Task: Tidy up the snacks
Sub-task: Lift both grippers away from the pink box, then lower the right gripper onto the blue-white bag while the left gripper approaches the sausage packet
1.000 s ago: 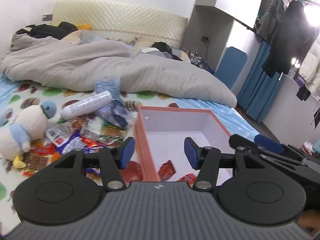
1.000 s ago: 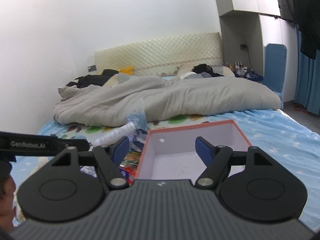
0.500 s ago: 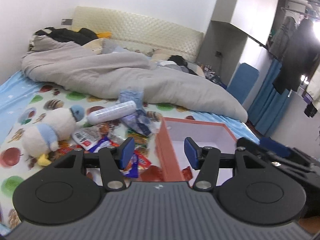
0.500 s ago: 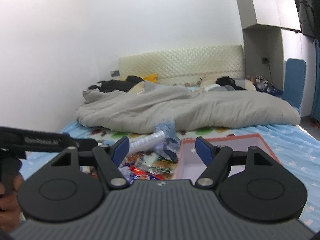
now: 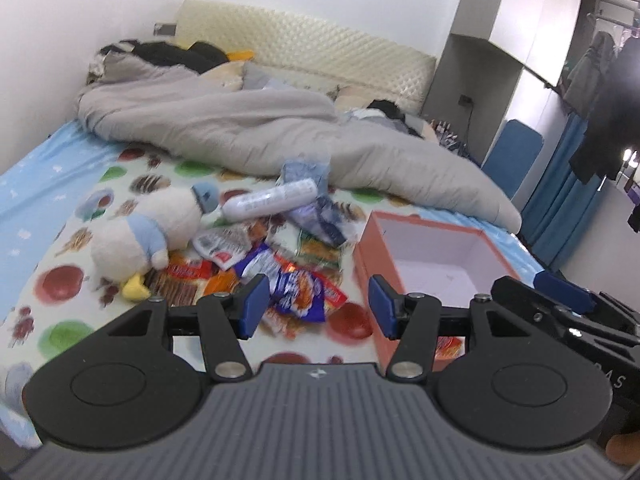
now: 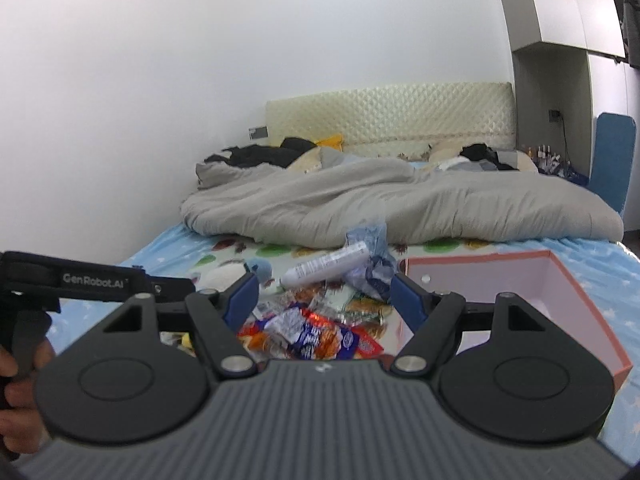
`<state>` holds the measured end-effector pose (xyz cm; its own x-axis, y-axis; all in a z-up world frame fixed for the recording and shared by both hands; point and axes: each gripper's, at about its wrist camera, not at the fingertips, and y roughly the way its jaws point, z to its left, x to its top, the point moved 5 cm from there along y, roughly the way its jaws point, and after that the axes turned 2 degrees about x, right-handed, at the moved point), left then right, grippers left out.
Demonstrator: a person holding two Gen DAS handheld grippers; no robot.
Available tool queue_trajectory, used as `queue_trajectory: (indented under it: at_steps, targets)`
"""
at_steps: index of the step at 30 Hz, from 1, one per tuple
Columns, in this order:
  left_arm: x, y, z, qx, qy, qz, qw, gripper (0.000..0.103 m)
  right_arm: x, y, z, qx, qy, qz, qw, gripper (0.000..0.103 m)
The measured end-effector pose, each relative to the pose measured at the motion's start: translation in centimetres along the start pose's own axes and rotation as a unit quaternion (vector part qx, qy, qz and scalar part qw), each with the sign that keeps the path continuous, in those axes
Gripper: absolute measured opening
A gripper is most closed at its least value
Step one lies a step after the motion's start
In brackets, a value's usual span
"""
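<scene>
Left wrist view: black left gripper (image 5: 316, 304) agape, empty, above heap of crinkly foil snack packets (image 5: 280, 276). Right gripper (image 6: 324, 300) likewise agape, empty. Step in hand: approach; next, probably clamping 1 packet for orange cardboard box (image 5: 432, 228).

Bare sheet (image 5: 60, 240) left of the plush toy (image 5: 148, 232) lies open; the orange box (image 5: 366, 256) walls off the snack pile (image 5: 280, 276).

White walls (image 6: 200, 80); bed w/ quilted headboard (image 6: 392, 116), grey duvet (image 6: 400, 208); blue curtains (image 5: 560, 208) at right.

Left tool (image 5: 316, 304) jaws apart, empty, right tool (image 6: 324, 300) jaws wider, empty, both angled downward
</scene>
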<state>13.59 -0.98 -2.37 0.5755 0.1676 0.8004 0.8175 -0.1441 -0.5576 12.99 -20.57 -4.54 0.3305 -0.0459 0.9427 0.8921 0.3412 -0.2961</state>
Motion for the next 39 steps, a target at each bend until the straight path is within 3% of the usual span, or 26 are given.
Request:
queue_trajectory:
  at_steps: [27,39]
  targets:
    - [-8.8,0.7,6.4,0.020,-0.029,0.080,0.9962,0.061,-9.0,1.1,5.4,0.012,0.000,0.095,0.995,0.074]
    - [-9.4,1.8,10.2,0.033,-0.056,0.089,0.9939,0.061,-9.8,3.7,5.4,-0.024,0.023,0.103,0.994,0.074]
